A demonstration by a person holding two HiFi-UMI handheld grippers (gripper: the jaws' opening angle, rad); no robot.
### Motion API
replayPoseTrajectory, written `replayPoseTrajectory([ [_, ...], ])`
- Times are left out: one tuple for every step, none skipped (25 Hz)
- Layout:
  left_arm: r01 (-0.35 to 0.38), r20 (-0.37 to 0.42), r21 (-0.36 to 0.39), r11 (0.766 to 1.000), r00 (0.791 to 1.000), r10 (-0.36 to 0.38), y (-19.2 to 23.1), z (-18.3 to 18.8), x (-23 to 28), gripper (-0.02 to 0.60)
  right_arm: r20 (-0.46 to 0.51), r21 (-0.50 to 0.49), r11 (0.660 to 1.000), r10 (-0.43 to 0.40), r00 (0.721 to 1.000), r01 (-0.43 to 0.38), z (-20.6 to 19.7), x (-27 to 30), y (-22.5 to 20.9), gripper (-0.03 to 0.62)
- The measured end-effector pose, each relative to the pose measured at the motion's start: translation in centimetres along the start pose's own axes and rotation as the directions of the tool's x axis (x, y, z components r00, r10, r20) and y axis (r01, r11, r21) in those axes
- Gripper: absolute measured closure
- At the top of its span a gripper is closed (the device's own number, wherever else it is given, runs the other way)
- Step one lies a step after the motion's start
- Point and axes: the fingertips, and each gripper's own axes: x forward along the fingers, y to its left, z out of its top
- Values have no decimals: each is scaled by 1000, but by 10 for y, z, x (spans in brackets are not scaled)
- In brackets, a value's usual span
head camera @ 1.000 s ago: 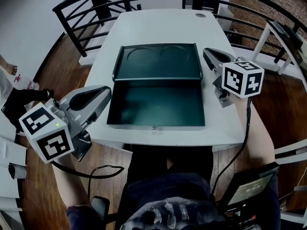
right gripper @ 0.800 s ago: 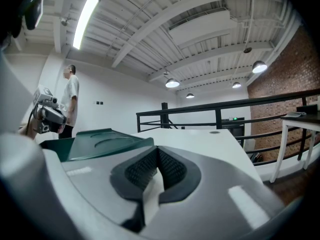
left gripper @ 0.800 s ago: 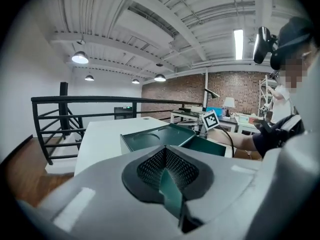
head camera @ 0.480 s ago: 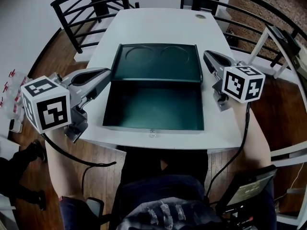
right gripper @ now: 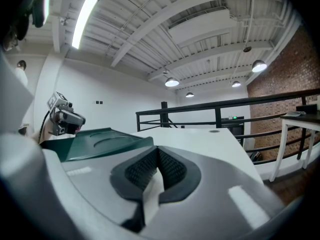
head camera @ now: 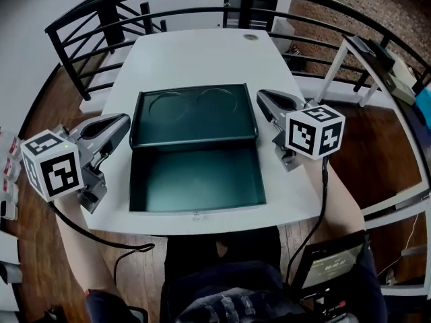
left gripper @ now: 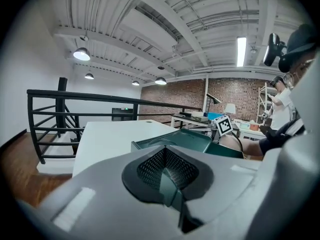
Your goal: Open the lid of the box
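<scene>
A dark green box (head camera: pixel 195 179) lies on the white table (head camera: pixel 202 56), empty, with its lid (head camera: pixel 194 116) folded back flat on the far side. My left gripper (head camera: pixel 121 122) hovers at the box's left side, jaws shut on nothing. Off the lid's right edge my right gripper (head camera: pixel 264 97) is also shut and empty. In the left gripper view the closed gripper (left gripper: pixel 167 171) points past the lid (left gripper: pixel 182 140). From the right gripper view, the gripper (right gripper: pixel 156 169) has the lid (right gripper: pixel 100 141) to its left.
A black railing (head camera: pixel 87 19) curves round the table's far end and sides. A small round disc (head camera: pixel 250 37) sits near the far table edge. Another white table (head camera: pixel 357 49) stands at the right. A screen (head camera: pixel 330 264) is by the person's lap.
My left gripper rose from below the table's front-left corner to beside the box. The head view shifted, so everything sits further left. Lid stays open; right gripper keeps its place.
</scene>
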Motion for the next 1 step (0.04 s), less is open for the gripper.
replayPoseTrajectory([
  [-6, 3, -7, 1000, 1000, 7, 2, -1, -3, 565, -6, 3, 1000, 13, 1000, -13, -1, 2, 4, 591],
])
